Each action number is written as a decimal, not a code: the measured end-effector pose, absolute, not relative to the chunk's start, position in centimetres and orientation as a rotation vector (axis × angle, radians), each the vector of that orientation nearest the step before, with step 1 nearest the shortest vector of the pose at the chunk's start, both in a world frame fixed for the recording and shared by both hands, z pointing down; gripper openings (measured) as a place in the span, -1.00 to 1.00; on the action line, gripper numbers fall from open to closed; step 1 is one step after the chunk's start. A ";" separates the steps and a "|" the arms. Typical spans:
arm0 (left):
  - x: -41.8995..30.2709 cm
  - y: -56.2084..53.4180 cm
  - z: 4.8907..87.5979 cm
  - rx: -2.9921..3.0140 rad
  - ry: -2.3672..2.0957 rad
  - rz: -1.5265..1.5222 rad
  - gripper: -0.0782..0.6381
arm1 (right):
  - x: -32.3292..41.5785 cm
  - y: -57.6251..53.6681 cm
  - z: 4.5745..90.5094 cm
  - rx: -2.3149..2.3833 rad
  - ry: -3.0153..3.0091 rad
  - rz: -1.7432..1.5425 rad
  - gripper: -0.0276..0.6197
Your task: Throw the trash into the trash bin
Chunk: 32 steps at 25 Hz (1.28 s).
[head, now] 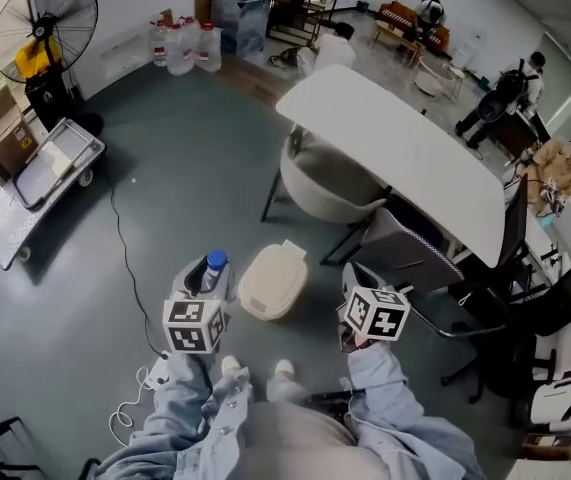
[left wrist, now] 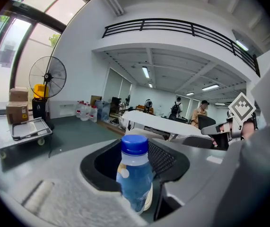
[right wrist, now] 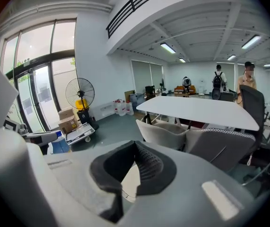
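The left gripper [head: 205,280] is clamped on a clear plastic bottle [head: 214,265] with a blue cap. In the left gripper view the bottle [left wrist: 135,176] stands upright between the two black pads, cap above them and its blue-tinted body filling the gap, so the left gripper [left wrist: 135,161] is spread wide but pinching it on both sides. The right gripper [head: 355,280] carries nothing: in the right gripper view its pads meet at the tips with only a narrow wedge left open lower down, so the right gripper [right wrist: 135,148] is pressed together and empty. The pale patch seen through that wedge is probably the bin, though too little of it shows to be sure. The trash bin [head: 273,283], beige with its lid down, stands on the grey floor [head: 165,168] between the two grippers in the head view, just ahead of the person's shoes [head: 257,370]. The bottle is just beside the bin's left edge and apart from it, held off the floor. Beyond the bin a beige shell chair [head: 325,190] sits under the near edge of a long white table [head: 405,158]. Toward the far left edge of the floor are a standing fan [head: 45,28] and a flat cart [head: 55,158], and a thin cable [head: 125,258] trails across the floor toward the left gripper.
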<state>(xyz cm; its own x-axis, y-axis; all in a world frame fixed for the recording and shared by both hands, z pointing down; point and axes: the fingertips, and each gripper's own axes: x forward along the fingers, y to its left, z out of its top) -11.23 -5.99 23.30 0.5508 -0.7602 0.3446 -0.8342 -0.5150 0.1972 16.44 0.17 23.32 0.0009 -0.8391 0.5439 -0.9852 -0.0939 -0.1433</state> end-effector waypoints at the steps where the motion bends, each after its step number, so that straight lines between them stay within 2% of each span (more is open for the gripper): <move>1: -10.9 -5.9 23.4 2.447 -1.314 0.312 -0.27 | 16.8 -0.2 23.4 1.992 -1.908 0.741 -0.91; 15: -9.8 -5.6 27.3 2.360 -1.498 0.419 -0.27 | 19.6 -3.8 29.5 1.823 -1.968 0.783 -0.91; 25: -10.4 -5.4 40.5 2.263 -1.455 0.491 -0.27 | 18.5 -4.8 40.3 1.753 -1.966 0.837 -0.91; 32: -11.6 -4.4 52.1 2.196 -1.443 0.555 -0.27 | 15.7 -1.5 52.4 1.690 -1.860 0.939 -0.91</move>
